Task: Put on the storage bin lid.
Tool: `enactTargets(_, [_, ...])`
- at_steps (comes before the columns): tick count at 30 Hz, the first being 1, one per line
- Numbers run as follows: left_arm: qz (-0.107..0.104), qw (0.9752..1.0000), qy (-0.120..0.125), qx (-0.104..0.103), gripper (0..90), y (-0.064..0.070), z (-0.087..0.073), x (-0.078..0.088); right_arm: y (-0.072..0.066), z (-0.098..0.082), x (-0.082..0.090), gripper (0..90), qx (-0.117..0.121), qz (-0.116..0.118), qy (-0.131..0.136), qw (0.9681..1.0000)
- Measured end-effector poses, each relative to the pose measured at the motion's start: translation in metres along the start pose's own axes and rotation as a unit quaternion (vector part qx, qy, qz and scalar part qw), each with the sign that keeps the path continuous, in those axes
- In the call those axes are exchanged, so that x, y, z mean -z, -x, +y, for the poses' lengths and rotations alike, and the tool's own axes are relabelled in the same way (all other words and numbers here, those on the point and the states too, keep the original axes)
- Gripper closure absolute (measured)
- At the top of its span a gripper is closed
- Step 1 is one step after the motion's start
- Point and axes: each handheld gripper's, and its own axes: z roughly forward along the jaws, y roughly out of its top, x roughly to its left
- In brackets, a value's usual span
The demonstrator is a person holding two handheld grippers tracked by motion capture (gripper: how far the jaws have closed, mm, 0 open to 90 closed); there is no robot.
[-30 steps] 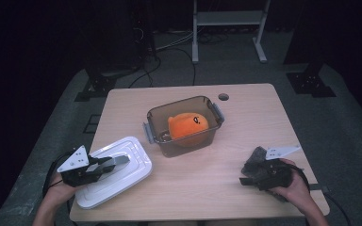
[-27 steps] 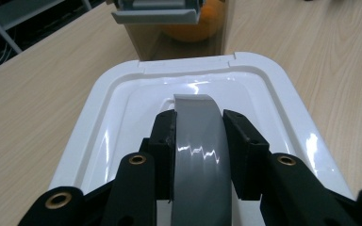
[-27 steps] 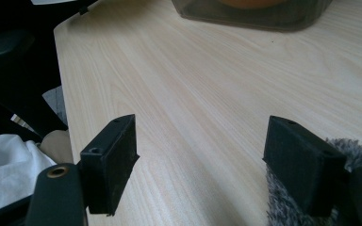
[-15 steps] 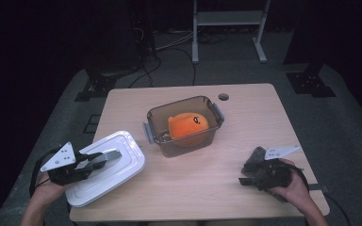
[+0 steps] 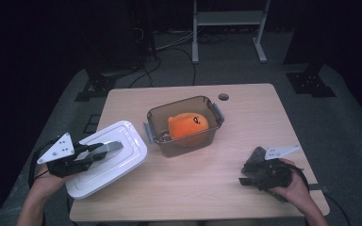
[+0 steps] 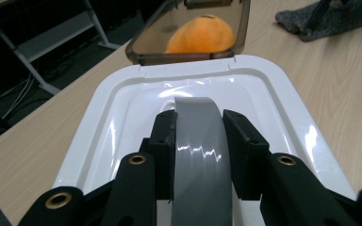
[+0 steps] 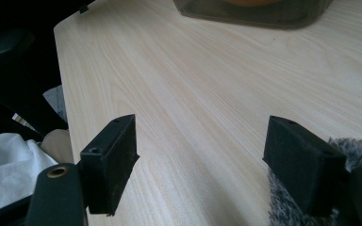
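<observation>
Left gripper point(image 6: 199, 155) clamped on white lid's point(image 6: 122, 108) grey handle point(image 6: 198, 141)

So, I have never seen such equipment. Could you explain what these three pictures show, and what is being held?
A person sits at a wooden table with a hand-held gripper in each hand. One picture is taken from above; the other two come from small cameras riding on each gripper, looking along its black fingers. The left gripper has its fingers shut on the grey handle of a white lid. The right gripper is open and holds nothing; it rests by a dark fuzzy cloth. In the middle stands a brown see-through container without its lid, with an orange plush toy inside.
</observation>
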Motion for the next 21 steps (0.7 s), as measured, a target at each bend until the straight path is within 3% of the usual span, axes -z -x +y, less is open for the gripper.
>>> enactTargets(21, [-0.017, 0.9996, -0.001, -0.024, 66.4, -0.011, 0.046, -0.034, 0.0, 0.0, 0.001, 25.0, 0.003, 0.0, 0.001, 1.0])
